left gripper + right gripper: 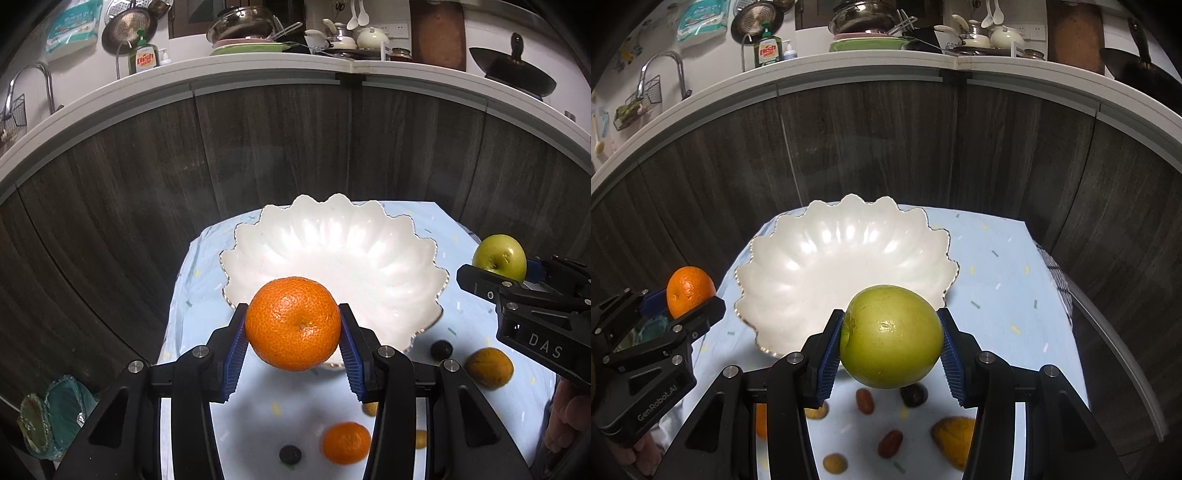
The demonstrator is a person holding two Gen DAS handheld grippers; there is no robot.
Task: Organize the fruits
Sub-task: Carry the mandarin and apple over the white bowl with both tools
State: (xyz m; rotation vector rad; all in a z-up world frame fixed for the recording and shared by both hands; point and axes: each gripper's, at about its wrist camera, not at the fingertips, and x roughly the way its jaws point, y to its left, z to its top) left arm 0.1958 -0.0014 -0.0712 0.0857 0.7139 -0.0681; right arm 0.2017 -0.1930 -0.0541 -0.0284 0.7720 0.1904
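My left gripper (293, 332) is shut on an orange mandarin (292, 323) and holds it above the near rim of the white scalloped bowl (332, 243). My right gripper (891, 343) is shut on a green apple (892, 338), held above the bowl's (842, 258) near right rim. The bowl holds nothing. The right gripper with the apple (499, 258) also shows at the right in the left wrist view. The left gripper with the mandarin (690, 291) shows at the left in the right wrist view.
Loose fruit lies on the light blue tablecloth (997, 280) below the grippers: another mandarin (346, 442), a dull orange fruit (488, 367), dark round fruits (441, 349), red dates (890, 443) and small brown fruits (834, 463). Dark wooden cabinet fronts (258, 147) stand behind the table.
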